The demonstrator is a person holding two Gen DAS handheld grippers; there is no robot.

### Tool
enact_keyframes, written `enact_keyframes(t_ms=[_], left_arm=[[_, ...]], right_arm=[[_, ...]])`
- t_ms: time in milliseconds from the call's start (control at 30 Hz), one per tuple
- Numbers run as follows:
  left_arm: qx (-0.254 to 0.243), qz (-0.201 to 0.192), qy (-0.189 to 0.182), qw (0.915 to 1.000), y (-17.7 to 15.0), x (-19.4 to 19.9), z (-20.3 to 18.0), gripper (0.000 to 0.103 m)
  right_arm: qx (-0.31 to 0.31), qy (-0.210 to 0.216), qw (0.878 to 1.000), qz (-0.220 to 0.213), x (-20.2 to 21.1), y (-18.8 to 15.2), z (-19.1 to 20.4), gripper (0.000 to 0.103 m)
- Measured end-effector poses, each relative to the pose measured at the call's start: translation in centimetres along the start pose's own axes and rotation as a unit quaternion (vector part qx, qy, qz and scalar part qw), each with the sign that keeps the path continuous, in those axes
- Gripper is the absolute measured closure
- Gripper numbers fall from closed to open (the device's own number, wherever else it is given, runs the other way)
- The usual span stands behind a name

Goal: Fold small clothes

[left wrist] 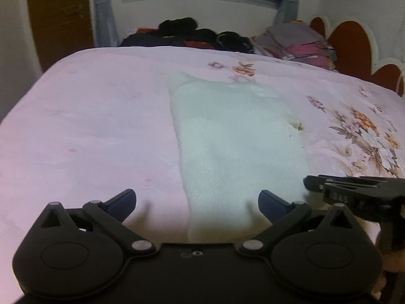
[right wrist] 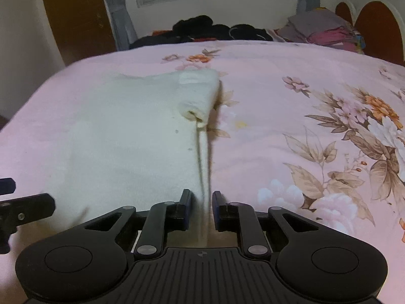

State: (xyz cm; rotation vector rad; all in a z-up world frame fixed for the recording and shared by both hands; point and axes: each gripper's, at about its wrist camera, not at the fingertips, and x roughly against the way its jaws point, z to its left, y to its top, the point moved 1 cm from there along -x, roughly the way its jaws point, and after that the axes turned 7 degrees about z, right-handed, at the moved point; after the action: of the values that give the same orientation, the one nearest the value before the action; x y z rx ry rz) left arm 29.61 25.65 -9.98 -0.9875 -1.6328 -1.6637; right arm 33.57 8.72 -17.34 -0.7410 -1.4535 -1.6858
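Lying folded on the bed [left wrist: 88, 126], the white garment [left wrist: 240, 152] sits beneath the released left hand-held gripper [left wrist: 197, 200].

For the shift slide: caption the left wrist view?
Left gripper open above the cream garment's near hem on the pink floral bedspread.

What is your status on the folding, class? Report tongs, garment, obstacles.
Left tongs wide open, nothing held. Right tongs narrowly open astride the white garment edge. Garment flat on pink bedspread. Nothing in the way.

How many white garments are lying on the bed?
1: the white garment lies partly folded mid-bed on the pink bedspread. More may hide in the clothes piles behind.
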Motion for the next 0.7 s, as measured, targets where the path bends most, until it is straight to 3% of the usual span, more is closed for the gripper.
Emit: enact_keyframes(t_ms=[67, 100, 133, 167, 400, 467, 533, 700], left_arm=[[0.009, 0.008, 0.013, 0.9998, -0.2, 0.7, -0.2, 0.000], [0.012, 0.012, 0.019, 0.9997, -0.4, 1.1, -0.4, 0.000], [0.013, 0.013, 0.025, 0.9995, -0.6, 1.6, -0.5, 0.000], [0.013, 0.009, 0.028, 0.9995, -1.0, 2.4, -0.8, 0.000], [-0.001, -0.033, 0.033, 0.9989, -4.4, 9.1, -3.3, 0.000], [0.003, -0.044, 0.033, 0.9985, -5.6, 11.3, -4.2, 0.000], [0.019, -0.056, 0.040, 0.9974, -7.0, 13.5, -5.1, 0.000], [0.010, -0.083, 0.063, 0.9945, -9.8, 18.2, -7.7, 0.000]], right_arm=[[0.005, 0.013, 1.000, -0.005, 1.3, -0.4, 0.3, 0.081], [0.005, 0.019, 1.000, -0.012, 2.2, -0.8, 0.4, 0.061], [0.004, 0.022, 1.000, -0.020, 3.2, -1.2, 0.4, 0.034], [0.004, 0.026, 0.999, -0.034, 4.5, -1.7, 0.4, 0.026], [0.024, 0.045, 0.996, -0.077, 13.0, -5.2, -0.2, 0.025], [0.023, 0.045, 0.995, -0.087, 15.4, -6.3, -0.5, 0.018], [0.021, 0.050, 0.994, -0.099, 18.1, -7.5, -0.9, 0.001], [0.040, 0.032, 0.990, -0.135, 24.5, -10.4, -0.8, 0.000]])
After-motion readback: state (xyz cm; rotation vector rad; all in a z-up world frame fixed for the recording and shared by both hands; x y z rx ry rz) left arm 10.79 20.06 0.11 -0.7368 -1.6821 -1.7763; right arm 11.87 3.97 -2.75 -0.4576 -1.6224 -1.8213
